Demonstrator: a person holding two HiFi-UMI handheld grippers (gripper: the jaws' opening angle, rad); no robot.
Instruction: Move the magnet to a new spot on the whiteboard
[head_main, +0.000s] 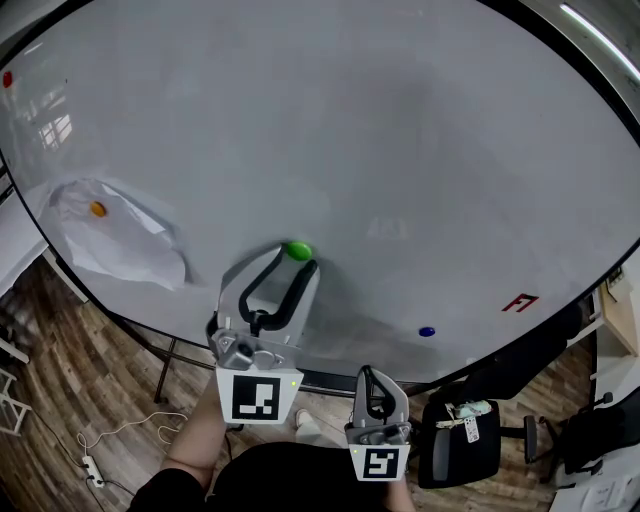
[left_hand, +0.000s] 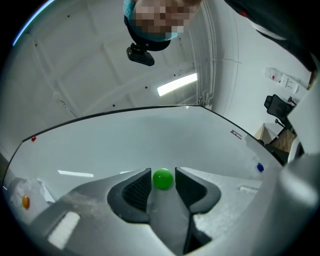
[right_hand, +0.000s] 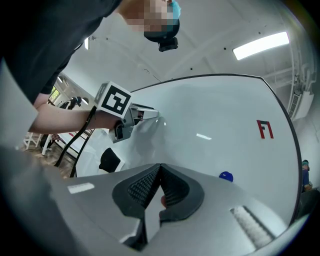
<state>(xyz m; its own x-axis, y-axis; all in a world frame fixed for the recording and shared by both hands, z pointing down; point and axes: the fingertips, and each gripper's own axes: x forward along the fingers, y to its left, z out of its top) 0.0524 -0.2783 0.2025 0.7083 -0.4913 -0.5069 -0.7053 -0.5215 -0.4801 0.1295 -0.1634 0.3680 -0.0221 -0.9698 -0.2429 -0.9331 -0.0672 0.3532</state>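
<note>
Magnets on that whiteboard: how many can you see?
4. The green magnet sits between the left gripper's open jaws; blue magnet lower right; orange magnet on the paper at left; red magnet at the top-left edge. None seems hidden.
</note>
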